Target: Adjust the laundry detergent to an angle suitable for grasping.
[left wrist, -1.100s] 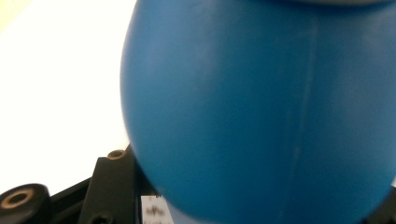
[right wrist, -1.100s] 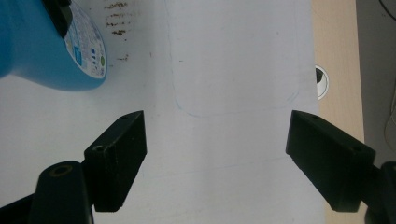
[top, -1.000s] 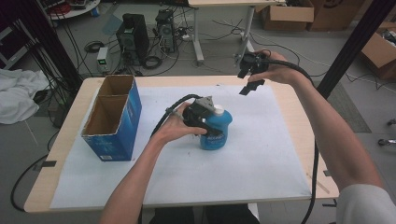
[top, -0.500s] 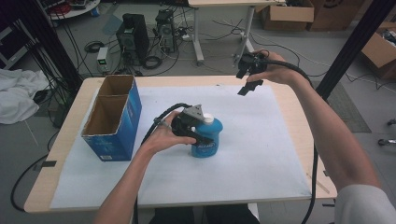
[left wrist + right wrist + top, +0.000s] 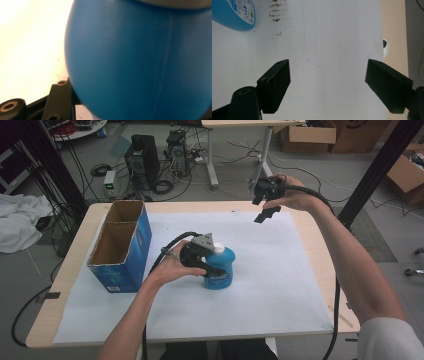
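Note:
A round blue bottle with a white cap stands on the white paper sheet in the middle of the table. My left gripper comes at it from the left and is shut on its body, one black jaw lying across the front. In the left gripper view the blue bottle bulges close up between the jaws. My right gripper hangs in the air over the far right of the table, open and holding nothing. In the right gripper view the right gripper looks down on bare paper, with the bottle at the top left corner.
An open blue cardboard box stands on the table's left side, close to the left hand. Brown specks mark the paper near the bottle. A round grommet sits in the wooden table edge. Cables, computers and boxes lie on the floor beyond.
The left hand has slid the gripped bottle a little to the left and nearer, toward the box. The right gripper has stayed where it was.

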Tool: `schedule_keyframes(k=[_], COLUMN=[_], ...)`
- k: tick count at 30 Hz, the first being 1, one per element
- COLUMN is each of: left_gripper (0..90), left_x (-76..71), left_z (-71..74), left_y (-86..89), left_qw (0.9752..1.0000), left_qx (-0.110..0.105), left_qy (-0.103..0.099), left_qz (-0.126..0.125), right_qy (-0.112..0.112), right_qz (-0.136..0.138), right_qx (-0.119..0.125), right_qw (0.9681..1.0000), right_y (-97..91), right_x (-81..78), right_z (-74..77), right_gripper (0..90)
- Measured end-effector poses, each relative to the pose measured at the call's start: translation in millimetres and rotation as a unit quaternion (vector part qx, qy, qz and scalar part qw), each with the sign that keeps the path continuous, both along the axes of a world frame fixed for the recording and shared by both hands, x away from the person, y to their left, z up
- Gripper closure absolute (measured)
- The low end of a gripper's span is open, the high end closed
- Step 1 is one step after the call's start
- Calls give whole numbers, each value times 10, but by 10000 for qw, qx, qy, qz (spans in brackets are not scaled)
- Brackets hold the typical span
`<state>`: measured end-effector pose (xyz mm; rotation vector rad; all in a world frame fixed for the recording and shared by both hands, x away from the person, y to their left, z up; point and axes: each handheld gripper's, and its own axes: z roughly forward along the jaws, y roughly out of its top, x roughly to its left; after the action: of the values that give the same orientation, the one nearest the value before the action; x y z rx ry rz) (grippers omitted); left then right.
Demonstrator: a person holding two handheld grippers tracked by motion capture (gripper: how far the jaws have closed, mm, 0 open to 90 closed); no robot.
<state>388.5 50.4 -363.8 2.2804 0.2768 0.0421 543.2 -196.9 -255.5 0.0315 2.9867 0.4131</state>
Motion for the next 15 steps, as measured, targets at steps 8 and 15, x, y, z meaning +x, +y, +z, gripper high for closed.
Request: schedule_keyframes(k=[8, 15], left_gripper=[445, 446], left_x=[20, 58], left_z=[-18, -40], left_y=[30, 55], left_qw=[9998, 9991], left_qx=[-92, -202], left_qy=[-14, -5], left_qz=[-176, -362], right_qy=[-16, -9], right_qz=[25, 11], right_qx=[-16, -7], right_qw=[10000, 10000], right_y=[1, 0], right_x=[-8, -11], right_z=[5, 5], right_gripper=[201, 201])
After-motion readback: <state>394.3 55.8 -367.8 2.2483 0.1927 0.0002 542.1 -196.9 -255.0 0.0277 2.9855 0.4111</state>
